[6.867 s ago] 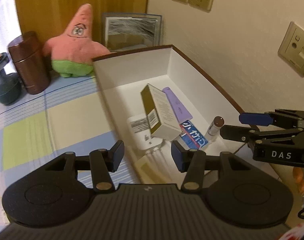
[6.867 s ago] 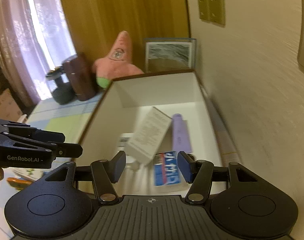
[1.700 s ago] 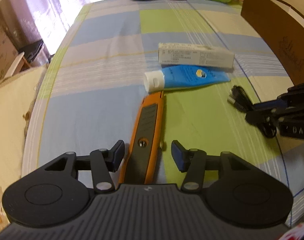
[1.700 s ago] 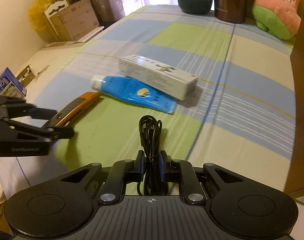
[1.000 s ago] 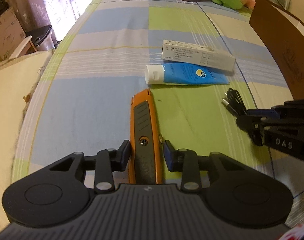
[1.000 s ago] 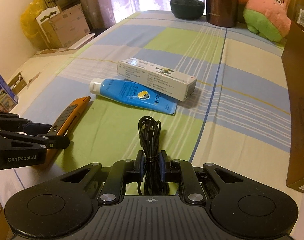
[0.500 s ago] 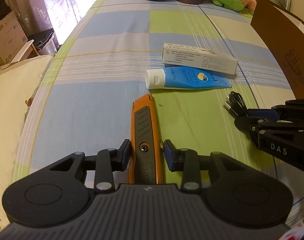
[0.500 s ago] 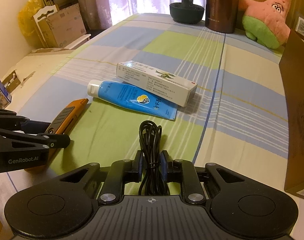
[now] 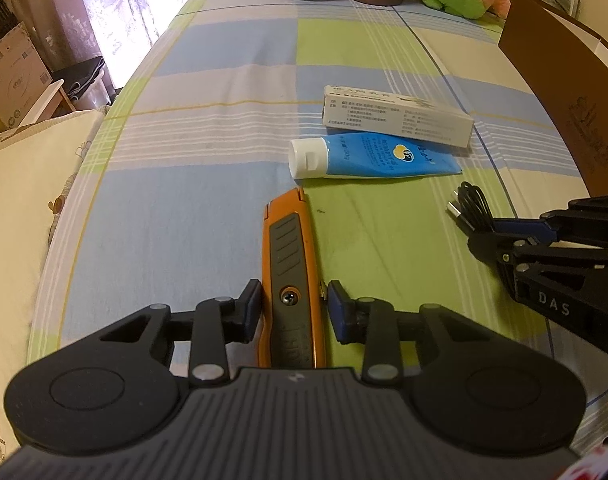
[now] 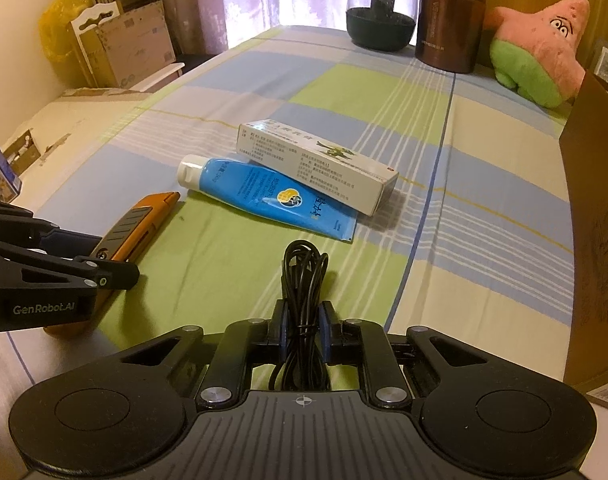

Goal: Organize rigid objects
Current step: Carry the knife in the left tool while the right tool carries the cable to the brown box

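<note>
The left claw [image 9: 292, 306] grips the orange utility knife [image 9: 290, 264] lying on the bench [image 9: 184, 208]; the right claw [image 10: 303, 330] holds a coiled black cable [image 10: 304, 276].

The rear end of the orange utility knife [image 9: 289, 276] was hidden under the left gripper [image 9: 292, 307] body. The lower loops of the black cable [image 10: 304, 300] vanished behind the right gripper [image 10: 303, 330]. The brown cardboard box [image 10: 596, 240] ran off the right edge. The print on the white carton [image 10: 316, 164] and blue tube [image 10: 272, 196] was too small to read.
</note>
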Motion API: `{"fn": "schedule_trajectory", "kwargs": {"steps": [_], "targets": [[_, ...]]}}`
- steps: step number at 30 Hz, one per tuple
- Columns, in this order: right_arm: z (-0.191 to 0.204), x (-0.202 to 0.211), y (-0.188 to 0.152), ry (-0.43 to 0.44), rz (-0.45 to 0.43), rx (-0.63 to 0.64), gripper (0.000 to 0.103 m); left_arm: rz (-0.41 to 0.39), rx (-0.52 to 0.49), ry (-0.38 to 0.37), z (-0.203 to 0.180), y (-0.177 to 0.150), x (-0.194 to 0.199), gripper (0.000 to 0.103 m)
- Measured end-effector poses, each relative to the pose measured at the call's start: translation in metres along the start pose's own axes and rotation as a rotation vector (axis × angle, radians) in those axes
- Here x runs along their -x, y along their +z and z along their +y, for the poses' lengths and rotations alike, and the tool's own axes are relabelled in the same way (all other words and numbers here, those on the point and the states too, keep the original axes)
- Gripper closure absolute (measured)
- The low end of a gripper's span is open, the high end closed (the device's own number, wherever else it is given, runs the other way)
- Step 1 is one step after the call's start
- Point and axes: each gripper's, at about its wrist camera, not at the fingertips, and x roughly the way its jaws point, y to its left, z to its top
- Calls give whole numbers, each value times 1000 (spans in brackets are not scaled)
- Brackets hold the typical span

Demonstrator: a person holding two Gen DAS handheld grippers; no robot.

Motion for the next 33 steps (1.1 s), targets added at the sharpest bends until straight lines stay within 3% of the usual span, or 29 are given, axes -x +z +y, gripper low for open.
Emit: {"fn": "schedule_trajectory", "kwargs": {"steps": [17,33], "targets": [[-10,20,3,50,-19,-56,92,-51,-1,-37,-6,9,24,73],[-39,67,23,51,-111,-148,92,-133,-77,-112,-44,51,52,73]]}}
